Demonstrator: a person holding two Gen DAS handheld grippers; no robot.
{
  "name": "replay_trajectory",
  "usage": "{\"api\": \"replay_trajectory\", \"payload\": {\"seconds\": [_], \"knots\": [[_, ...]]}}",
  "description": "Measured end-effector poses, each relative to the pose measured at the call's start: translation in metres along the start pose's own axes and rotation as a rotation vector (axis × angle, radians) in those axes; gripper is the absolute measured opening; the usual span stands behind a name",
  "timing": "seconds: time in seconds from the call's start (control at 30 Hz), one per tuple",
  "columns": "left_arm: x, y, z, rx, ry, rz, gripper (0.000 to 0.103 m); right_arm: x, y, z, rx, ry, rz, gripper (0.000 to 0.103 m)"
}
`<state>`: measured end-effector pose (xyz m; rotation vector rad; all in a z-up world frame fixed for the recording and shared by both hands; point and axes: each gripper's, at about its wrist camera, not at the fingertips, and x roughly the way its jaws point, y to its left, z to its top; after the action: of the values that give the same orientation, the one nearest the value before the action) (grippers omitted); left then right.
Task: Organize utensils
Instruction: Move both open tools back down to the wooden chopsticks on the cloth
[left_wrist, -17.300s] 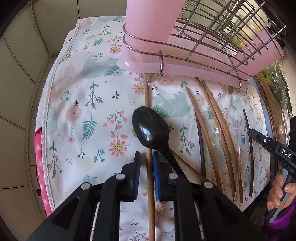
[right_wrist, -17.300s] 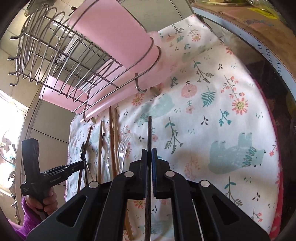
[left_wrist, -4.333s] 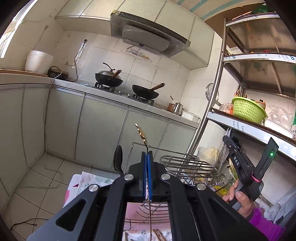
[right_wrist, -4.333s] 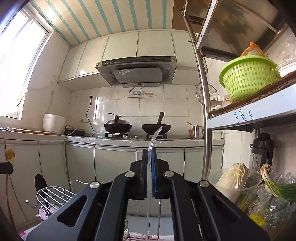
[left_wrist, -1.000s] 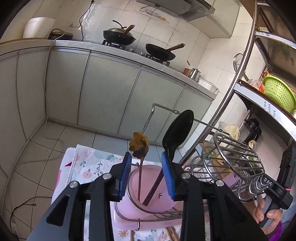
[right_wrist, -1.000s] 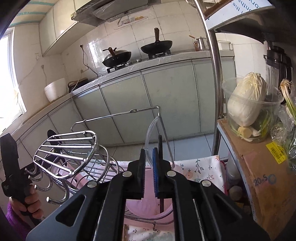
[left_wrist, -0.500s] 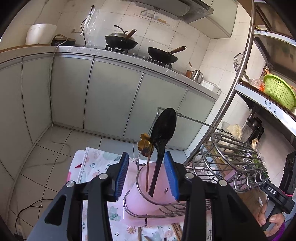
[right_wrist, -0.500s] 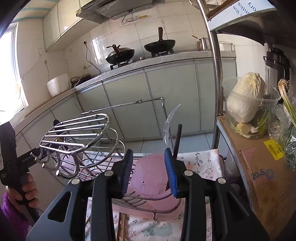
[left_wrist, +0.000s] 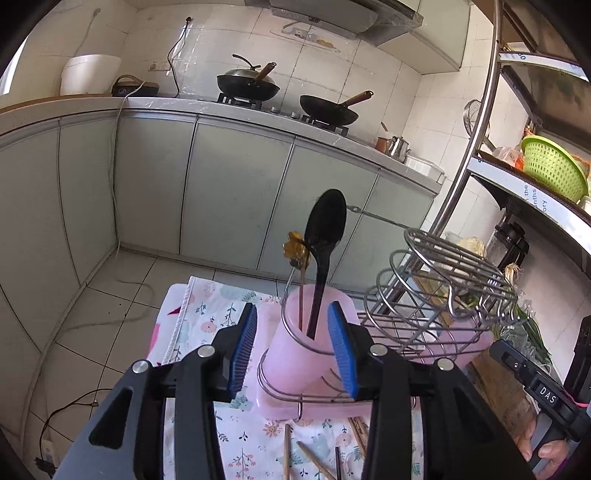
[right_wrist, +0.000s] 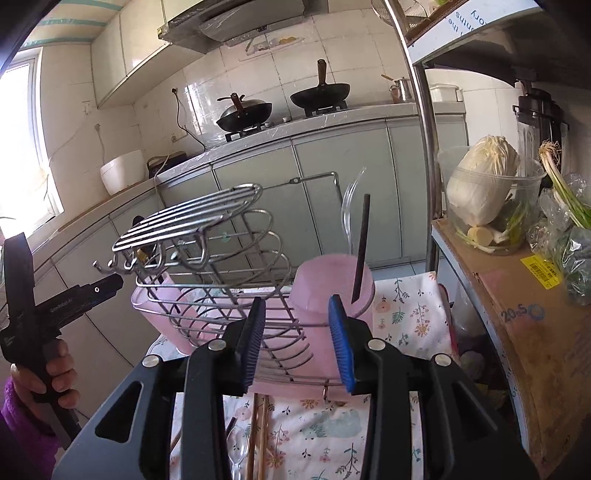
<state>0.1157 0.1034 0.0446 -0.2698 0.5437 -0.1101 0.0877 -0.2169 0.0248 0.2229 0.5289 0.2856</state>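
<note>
In the left wrist view my left gripper (left_wrist: 291, 350) is open and empty, just in front of a pink cup (left_wrist: 295, 354) in the wire rack (left_wrist: 436, 295). A black spoon (left_wrist: 325, 236) and a gold-topped wooden utensil (left_wrist: 297, 254) stand upright in that cup. In the right wrist view my right gripper (right_wrist: 297, 343) is open and empty before another pink cup (right_wrist: 328, 295), which holds a clear plastic utensil (right_wrist: 349, 210) and a black stick (right_wrist: 361, 247). Wooden chopsticks (right_wrist: 256, 435) and a clear spoon (right_wrist: 236, 446) lie on the floral cloth (right_wrist: 406, 314).
A metal shelf pole (right_wrist: 424, 122) stands to the right with a cardboard box (right_wrist: 517, 314) holding a tub of cabbage (right_wrist: 484, 184). The kitchen counter with two woks (left_wrist: 284, 92) is behind. The rack's hooks (right_wrist: 125, 266) stick out to the left.
Both grippers have opened wide and let go of their utensils, which now stand in the pink cups. Both grippers have drawn back a little from the rack.
</note>
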Motion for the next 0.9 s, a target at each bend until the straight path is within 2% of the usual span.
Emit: {"api": "replay_trajectory", "payload": {"seconds": [0.47,0.7,0.9], "knots": [[-0.018,-0.042,-0.059,0.103,0.092,-0.029,0.039,-0.014,0.006,-0.046,0.04,0.112,0.056,0.036],[-0.026,-0.047,-0.084,0.099,0.126,-0.035,0.039,-0.018,0.01,-0.064,0.032,0.149,0.056,0.036],[-0.034,-0.04,-0.092,0.07,0.139,-0.024,0.039,-0.03,0.009,-0.067,0.025,0.139,0.045,0.036]]}}
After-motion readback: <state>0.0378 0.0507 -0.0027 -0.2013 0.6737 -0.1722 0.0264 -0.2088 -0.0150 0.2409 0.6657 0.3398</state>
